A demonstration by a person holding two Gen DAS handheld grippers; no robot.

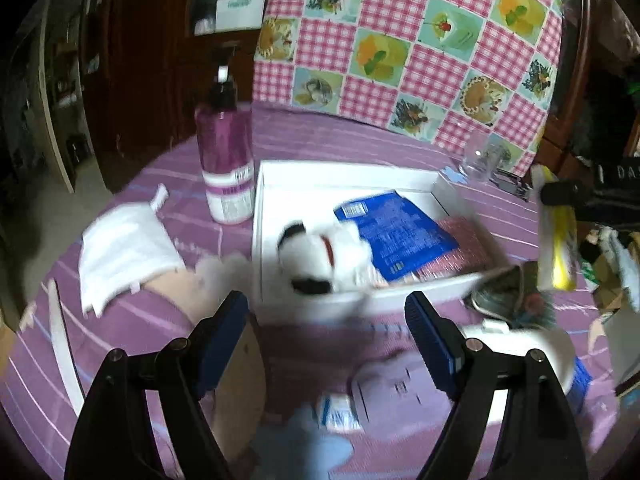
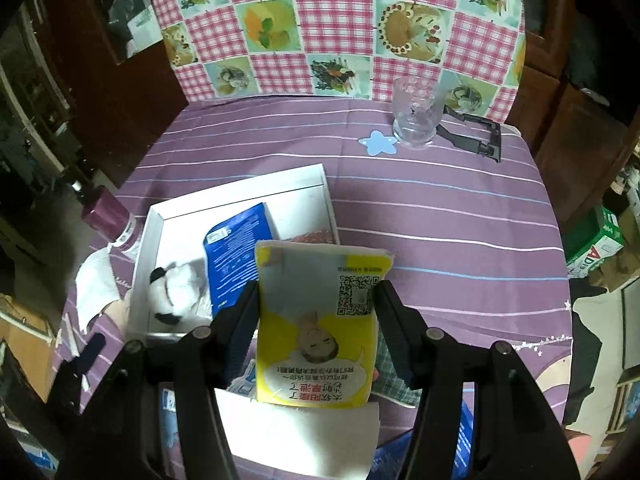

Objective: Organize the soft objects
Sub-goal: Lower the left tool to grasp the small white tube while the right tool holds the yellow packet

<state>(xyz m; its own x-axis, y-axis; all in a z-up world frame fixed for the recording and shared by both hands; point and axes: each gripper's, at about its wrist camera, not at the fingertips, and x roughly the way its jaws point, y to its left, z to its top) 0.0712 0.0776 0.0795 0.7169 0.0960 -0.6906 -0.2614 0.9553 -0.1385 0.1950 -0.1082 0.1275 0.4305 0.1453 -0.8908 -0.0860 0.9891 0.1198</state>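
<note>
A white open box [image 1: 340,172] [image 2: 240,186] lies on the purple striped tablecloth. In it are a white and black plush toy [image 1: 320,256] [image 2: 176,288], a blue packet [image 1: 396,232] [image 2: 236,248] and a reddish item [image 1: 460,244] [image 2: 316,236]. My left gripper [image 1: 326,320] is open and empty, just in front of the box's near wall. My right gripper [image 2: 316,308] is shut on a yellow soft pack [image 2: 320,328], held above the table to the right of the box; the pack also shows in the left wrist view [image 1: 556,236].
A purple pump bottle [image 1: 226,156] [image 2: 116,216] stands left of the box, with a white cloth [image 1: 124,252] [image 2: 94,284] beside it. A clear glass [image 2: 416,116] and a black tool [image 2: 476,132] sit at the far right. More packets [image 1: 384,396] lie near me.
</note>
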